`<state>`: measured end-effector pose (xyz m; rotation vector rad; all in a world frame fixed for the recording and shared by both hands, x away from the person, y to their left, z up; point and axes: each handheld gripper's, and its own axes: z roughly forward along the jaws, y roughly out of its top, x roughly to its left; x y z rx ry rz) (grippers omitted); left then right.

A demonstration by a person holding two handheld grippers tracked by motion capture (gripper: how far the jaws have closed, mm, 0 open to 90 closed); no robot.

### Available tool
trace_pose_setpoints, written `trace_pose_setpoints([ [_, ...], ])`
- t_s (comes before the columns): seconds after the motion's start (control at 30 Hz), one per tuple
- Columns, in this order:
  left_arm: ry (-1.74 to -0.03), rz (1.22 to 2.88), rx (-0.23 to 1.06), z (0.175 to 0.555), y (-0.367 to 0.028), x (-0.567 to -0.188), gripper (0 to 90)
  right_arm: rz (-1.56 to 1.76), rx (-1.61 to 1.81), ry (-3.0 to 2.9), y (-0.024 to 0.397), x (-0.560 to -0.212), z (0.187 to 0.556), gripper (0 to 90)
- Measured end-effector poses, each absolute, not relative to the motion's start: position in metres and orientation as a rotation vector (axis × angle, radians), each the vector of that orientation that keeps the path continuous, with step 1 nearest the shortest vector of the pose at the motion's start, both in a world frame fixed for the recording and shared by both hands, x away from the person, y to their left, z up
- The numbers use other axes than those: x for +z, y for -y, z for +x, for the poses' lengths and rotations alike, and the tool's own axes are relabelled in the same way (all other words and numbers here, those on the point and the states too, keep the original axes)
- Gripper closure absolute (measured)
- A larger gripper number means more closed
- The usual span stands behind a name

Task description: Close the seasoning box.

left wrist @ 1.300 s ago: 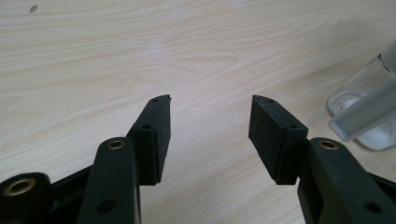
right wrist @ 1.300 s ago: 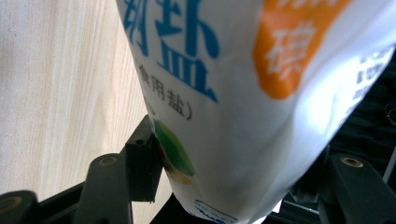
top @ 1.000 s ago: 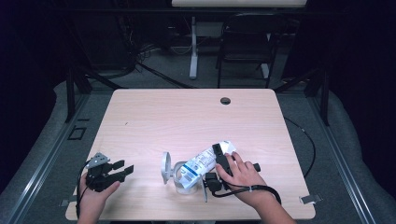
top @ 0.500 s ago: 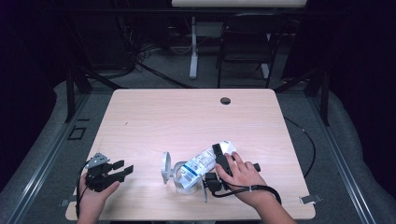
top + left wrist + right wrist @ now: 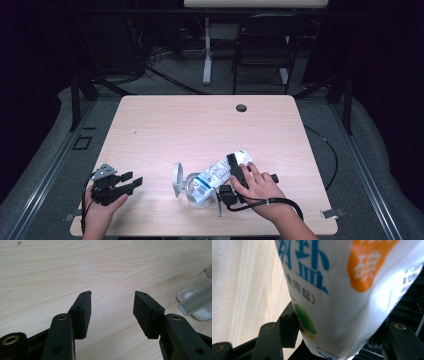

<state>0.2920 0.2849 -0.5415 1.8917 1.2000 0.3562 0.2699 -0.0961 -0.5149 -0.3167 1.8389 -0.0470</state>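
Jaws of my right tool (image 5: 235, 172) stood wide, clamping the salt bag (image 5: 215, 175); beside it lay a glass jar (image 5: 187, 182); my left tool (image 5: 131, 182) gaped empty.

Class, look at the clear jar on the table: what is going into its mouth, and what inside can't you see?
The white salt bag, clamped in the right gripper, is tilted with its lower end at the glass jar's mouth. The bag covers the opening, so the jar's contents stay hidden.

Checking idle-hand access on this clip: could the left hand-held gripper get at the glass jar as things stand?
Probably yes. The left hand-held gripper is open with bare table between it and the glass jar. The salt bag, gripped by the right hand-held gripper, tilts into the jar from the far side.
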Motion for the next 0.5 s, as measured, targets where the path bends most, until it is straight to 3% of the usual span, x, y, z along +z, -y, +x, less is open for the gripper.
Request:
trace_pose_setpoints([
  [0.5, -1.201, 1.895, 0.356, 0.2922, -0.2854, -0.5422, 49.1, -0.316, -0.046, -1.841, 0.0962, -0.5151, 0.27, 40.3],
])
